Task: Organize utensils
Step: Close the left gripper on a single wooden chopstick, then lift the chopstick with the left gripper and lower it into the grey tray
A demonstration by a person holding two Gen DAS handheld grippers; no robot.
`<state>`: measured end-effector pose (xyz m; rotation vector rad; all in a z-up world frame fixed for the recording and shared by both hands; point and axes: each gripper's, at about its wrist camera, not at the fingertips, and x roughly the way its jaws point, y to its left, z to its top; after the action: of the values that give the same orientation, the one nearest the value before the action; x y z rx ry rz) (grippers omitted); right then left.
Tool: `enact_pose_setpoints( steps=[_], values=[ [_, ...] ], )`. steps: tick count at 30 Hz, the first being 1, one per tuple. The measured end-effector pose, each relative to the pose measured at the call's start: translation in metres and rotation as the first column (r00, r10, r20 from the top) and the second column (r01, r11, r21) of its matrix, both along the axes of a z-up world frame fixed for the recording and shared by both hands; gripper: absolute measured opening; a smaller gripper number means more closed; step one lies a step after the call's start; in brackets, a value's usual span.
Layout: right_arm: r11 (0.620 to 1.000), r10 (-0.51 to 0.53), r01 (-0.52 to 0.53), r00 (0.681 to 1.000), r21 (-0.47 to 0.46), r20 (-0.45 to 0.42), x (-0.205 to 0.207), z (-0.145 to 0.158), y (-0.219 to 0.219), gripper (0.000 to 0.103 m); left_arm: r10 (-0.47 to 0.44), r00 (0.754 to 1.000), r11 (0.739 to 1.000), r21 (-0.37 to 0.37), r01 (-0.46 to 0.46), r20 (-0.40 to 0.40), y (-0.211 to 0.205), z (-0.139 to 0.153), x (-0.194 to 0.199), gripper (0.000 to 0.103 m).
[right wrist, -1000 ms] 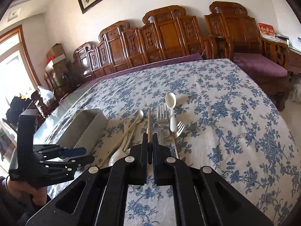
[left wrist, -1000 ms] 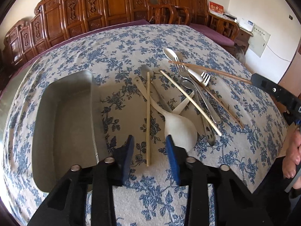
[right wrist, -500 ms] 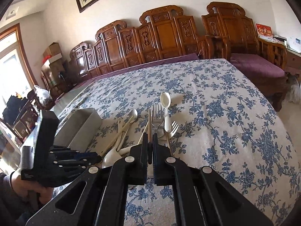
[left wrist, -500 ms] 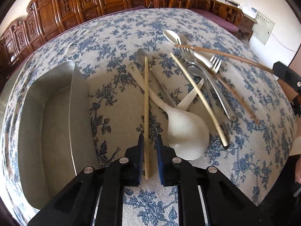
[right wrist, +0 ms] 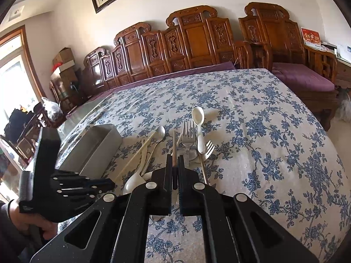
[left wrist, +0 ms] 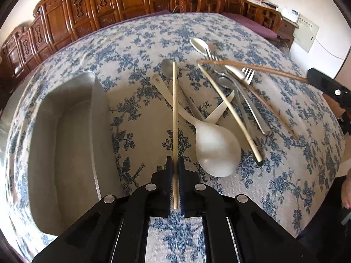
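Currently the left gripper is clenching the near end of a pale chopstick, jaws pressed onto it from both sides. The stick is pointing away over the floral tablecloth, its far tip lying across the bowl of a metal spoon. Just right of the pale chopstick, a white ladle is resting bowl-up, its handle passing under the stick. Further right of the pale chopstick, a second pale chopstick, metal forks, a small white spoon and a brown chopstick lying on the cloth are lying in a loose crossed heap. Left of the pale chopstick, a metal tray is sitting on the cloth, apart from the stick.

Meanwhile the right gripper is grasping a dark brown chopstick, jaws closed on it; in the left view this stick is hanging above the heap, right of the pale chopstick. Carved wooden chairs are standing beyond the table.
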<state>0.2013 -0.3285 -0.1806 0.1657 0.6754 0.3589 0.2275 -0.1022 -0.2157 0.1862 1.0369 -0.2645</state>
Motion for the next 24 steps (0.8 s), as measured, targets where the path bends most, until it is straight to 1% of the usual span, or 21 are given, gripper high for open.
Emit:
enact_pose_setpoints(
  steps=[6,12,19,24],
  values=[
    [1.000,0.004,-0.004,1.000,0.004,0.017,-0.005,0.004,0.004,0.006,0.009,0.999,0.999,-0.043,-0.007,0.043,0.010,0.026,-0.014,0.004],
    [1.000,0.018,-0.019,0.999,0.014,0.045,-0.011,0.014,0.011,0.005,0.018,0.996,0.999,-0.049,-0.014,0.087,0.026,0.050,-0.025,0.004],
    [0.999,0.036,-0.036,0.994,0.000,0.107,-0.023,0.028,0.023,0.005,0.052,0.993,0.997,-0.055,-0.046,0.105,0.057,0.062,-0.036,0.004],
    [0.999,0.049,-0.050,0.992,0.008,0.115,-0.026,0.034,0.030,0.005,0.086,0.991,0.995,-0.058,-0.081,0.099,0.082,0.065,-0.037,0.004]
  ],
)
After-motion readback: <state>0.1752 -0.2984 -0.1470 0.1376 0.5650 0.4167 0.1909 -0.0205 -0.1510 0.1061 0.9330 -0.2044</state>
